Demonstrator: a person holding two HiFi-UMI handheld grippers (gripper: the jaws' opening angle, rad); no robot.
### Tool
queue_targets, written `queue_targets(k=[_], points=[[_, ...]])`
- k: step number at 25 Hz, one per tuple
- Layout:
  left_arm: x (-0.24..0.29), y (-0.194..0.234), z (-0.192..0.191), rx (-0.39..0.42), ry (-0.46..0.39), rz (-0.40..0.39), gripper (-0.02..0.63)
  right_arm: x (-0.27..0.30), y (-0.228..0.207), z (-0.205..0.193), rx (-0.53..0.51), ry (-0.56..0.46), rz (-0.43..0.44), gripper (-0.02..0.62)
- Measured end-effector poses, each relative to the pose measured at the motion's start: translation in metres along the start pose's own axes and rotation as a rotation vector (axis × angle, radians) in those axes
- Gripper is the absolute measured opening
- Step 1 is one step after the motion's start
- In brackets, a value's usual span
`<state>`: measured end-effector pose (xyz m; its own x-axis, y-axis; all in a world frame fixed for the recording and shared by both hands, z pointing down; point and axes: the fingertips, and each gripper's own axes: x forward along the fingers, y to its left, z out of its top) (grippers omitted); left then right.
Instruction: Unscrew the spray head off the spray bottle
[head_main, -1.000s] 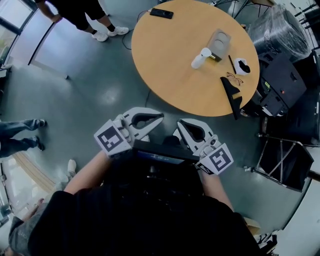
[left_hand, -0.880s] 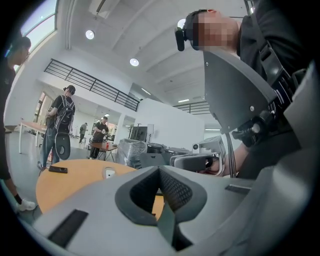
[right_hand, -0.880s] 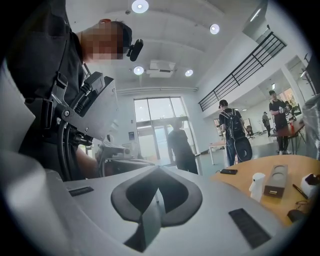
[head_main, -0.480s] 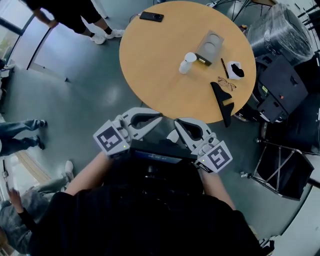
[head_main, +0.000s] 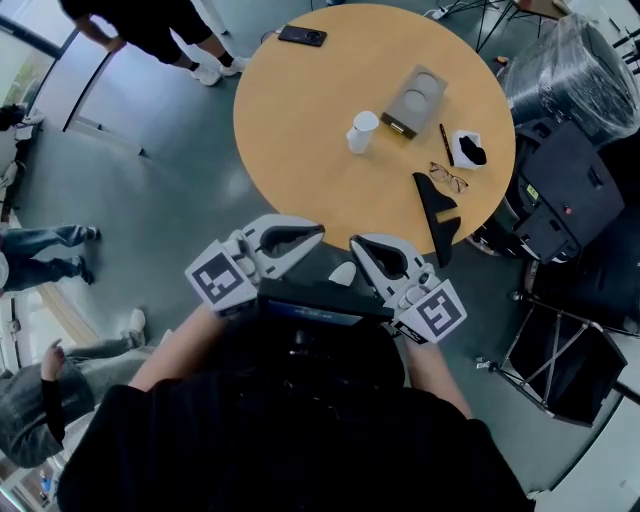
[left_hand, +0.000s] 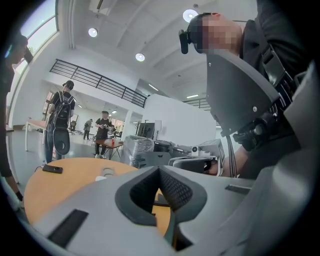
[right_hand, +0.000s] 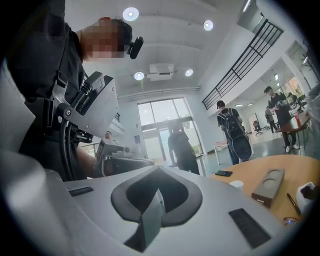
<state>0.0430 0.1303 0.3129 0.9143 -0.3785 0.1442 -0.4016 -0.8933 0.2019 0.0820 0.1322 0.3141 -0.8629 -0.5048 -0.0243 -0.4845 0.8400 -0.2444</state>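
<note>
The white spray bottle stands upright near the middle of the round wooden table. In the right gripper view only its top shows over the jaws. Both grippers are held close to my chest, short of the table's near edge and well away from the bottle. My left gripper is shut with nothing in it, its jaws closed in its own view. The right gripper is likewise shut and empty. Their tips point toward each other.
On the table lie a grey box, a black phone, a pen, glasses, a white and black item and a black object at the near right edge. Black cases stand on the right. People stand on the left and beyond the table.
The table and the bottle have shifted left and nearer in the head view as I walk up. Both grippers keep the same shut pose before my chest.
</note>
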Motion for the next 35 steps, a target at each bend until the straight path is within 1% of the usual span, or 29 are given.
queue_targets(k=[4,9,13,16,21,28,31,35], points=[[0.023,-0.004,0.002,-0.003,0.006,0.036,0.002,-0.017,-0.018,0.002,0.016,0.014,0.032,-0.006],[0.040,-0.008,0.005,-0.002,0.013,0.064,0.001,-0.030,-0.039,0.010,0.019,-0.018,0.039,-0.006],[0.045,-0.005,0.007,-0.006,0.015,0.080,0.002,-0.034,-0.045,0.010,0.027,-0.012,0.045,-0.006],[0.049,-0.002,0.007,-0.009,0.013,0.079,0.002,-0.034,-0.050,0.013,0.024,-0.022,0.039,-0.006],[0.052,0.012,0.009,-0.004,-0.005,0.054,0.002,-0.025,-0.060,0.010,0.017,-0.007,0.021,-0.006],[0.045,0.052,0.009,-0.006,-0.023,0.004,0.002,0.009,-0.074,0.009,0.005,0.008,-0.033,-0.006],[0.037,0.081,0.008,-0.009,-0.025,-0.022,0.002,0.035,-0.080,0.007,0.008,0.036,-0.054,-0.006],[0.025,0.124,0.014,-0.016,-0.049,-0.058,0.001,0.074,-0.092,0.003,0.007,0.070,-0.087,-0.005]])
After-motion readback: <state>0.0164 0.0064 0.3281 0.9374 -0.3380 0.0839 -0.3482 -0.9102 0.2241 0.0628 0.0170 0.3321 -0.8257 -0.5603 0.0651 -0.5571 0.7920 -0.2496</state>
